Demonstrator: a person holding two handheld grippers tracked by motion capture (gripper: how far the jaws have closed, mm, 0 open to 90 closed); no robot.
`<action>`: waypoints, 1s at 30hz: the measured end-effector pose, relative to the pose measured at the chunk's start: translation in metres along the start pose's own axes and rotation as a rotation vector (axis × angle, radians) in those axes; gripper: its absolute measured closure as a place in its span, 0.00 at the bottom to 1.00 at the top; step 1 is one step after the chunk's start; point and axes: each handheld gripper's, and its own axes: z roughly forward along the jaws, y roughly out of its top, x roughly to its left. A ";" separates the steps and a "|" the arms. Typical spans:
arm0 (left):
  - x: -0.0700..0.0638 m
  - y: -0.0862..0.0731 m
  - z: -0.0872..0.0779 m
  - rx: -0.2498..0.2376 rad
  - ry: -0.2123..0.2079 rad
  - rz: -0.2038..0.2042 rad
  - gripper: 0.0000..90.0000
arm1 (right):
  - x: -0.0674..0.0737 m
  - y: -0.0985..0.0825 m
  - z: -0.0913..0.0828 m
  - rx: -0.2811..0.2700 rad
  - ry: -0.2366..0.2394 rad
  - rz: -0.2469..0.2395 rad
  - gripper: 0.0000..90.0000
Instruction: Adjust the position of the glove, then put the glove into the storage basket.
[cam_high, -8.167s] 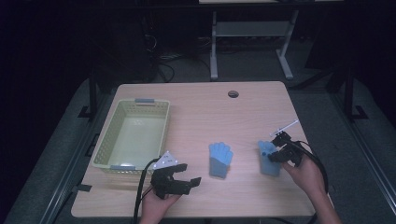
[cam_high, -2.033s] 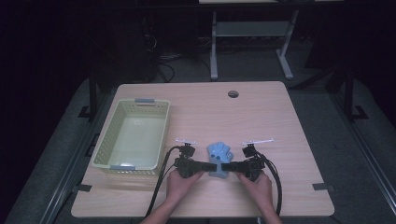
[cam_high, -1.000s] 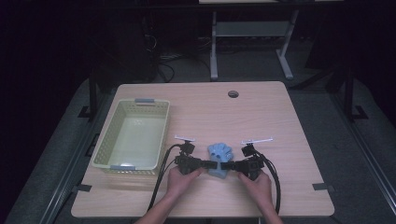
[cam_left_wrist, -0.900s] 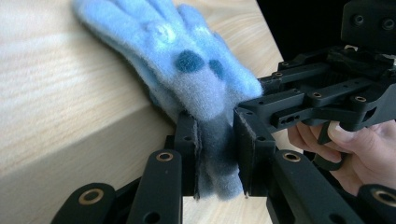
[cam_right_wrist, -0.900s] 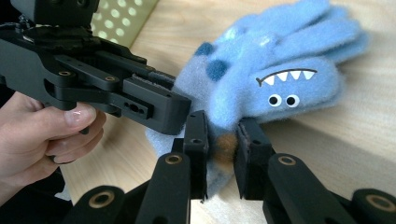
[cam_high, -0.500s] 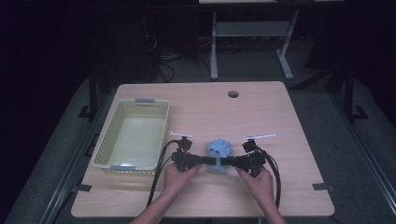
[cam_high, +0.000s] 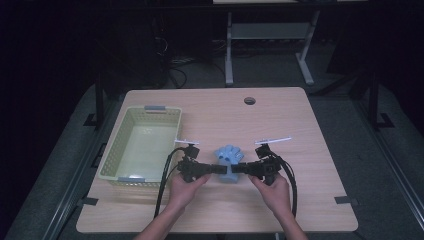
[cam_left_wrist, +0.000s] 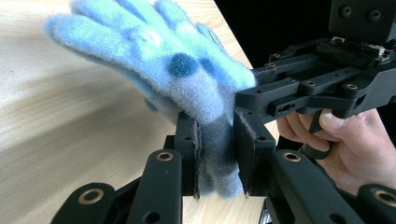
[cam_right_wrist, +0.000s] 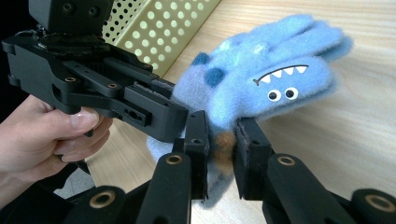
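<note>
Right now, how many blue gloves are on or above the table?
2 by the look of it, stacked as one bundle: the top blue glove with a monster face, and a lower blue glove peeking out beneath, both pinched between the left gripper and right gripper.

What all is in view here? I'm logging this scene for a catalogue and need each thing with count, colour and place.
gloves: looks like two stacked, light blue and fuzzy, one with a toothy monster face, mid-table, pinched at the cuffs from both sides
basket: one, pale yellow-green, perforated, left part of the table
table: one, light wood, with a round hole near its far edge
metal frame: one, grey, on the dark floor beyond the table
left gripper: one, black, jaws shut on the cuffs
right gripper: one, black, jaws shut on the cuffs
hands: two, near edge
</note>
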 end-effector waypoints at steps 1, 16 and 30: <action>0.000 0.000 -0.002 -0.005 -0.005 -0.004 0.80 | 0.003 0.002 0.001 0.000 -0.003 -0.014 0.86; -0.004 0.002 -0.019 -0.017 0.009 0.007 0.80 | 0.012 0.010 0.006 -0.005 0.032 -0.017 0.86; 0.000 0.011 -0.038 -0.027 0.009 0.003 0.80 | 0.023 0.027 0.013 0.005 0.039 -0.043 0.85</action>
